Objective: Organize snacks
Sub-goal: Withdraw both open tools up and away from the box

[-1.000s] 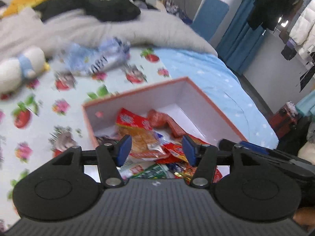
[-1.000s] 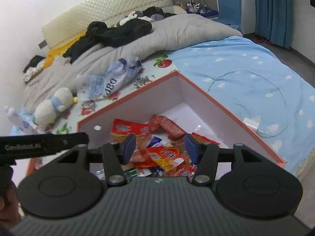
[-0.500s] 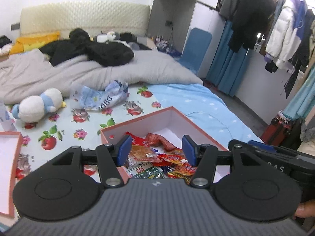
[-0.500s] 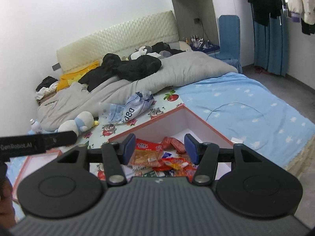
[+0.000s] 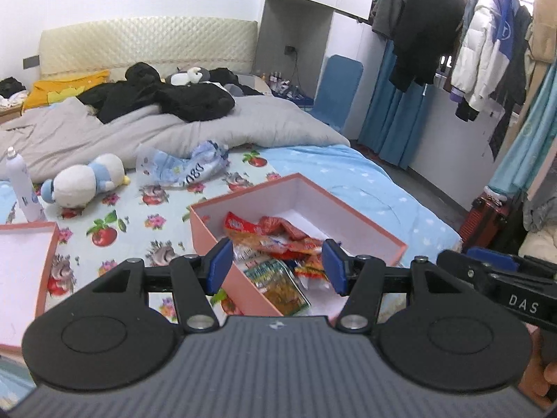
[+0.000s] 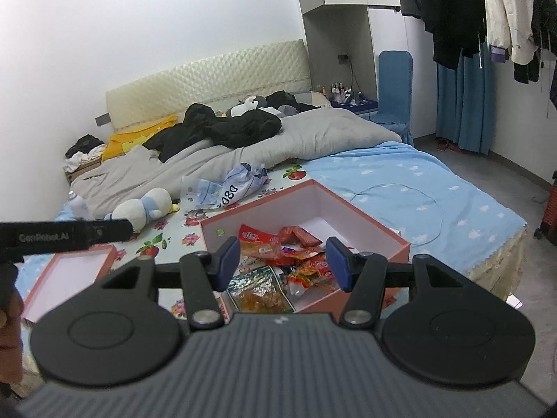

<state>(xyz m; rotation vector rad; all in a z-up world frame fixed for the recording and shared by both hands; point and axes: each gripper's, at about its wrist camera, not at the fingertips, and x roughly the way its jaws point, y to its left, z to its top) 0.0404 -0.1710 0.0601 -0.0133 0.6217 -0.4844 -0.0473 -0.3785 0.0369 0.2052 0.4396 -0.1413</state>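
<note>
Lying in a loose heap, the snack packets (image 5: 278,250) fill the near half of the pink box (image 5: 365,224), which stands open on the flowered sheet (image 5: 139,209) of the bed. The far half of the box shows only its white floor, so I judge the snacks are gathered inside but not arranged. The box's lid (image 6: 66,275) lies upturned on the sheet to the left, well apart from the box, probably put aside so the inside is free to reach. The left gripper (image 5: 275,266) hangs above the near edge of the box with its blue pads apart and nothing between them. The right gripper (image 6: 283,261) is the same, empty and parted, above the packets. A crumpled blue bag (image 5: 188,169) and a plush toy (image 5: 87,183) lie further up the bed, near the grey duvet (image 5: 209,125).
</note>
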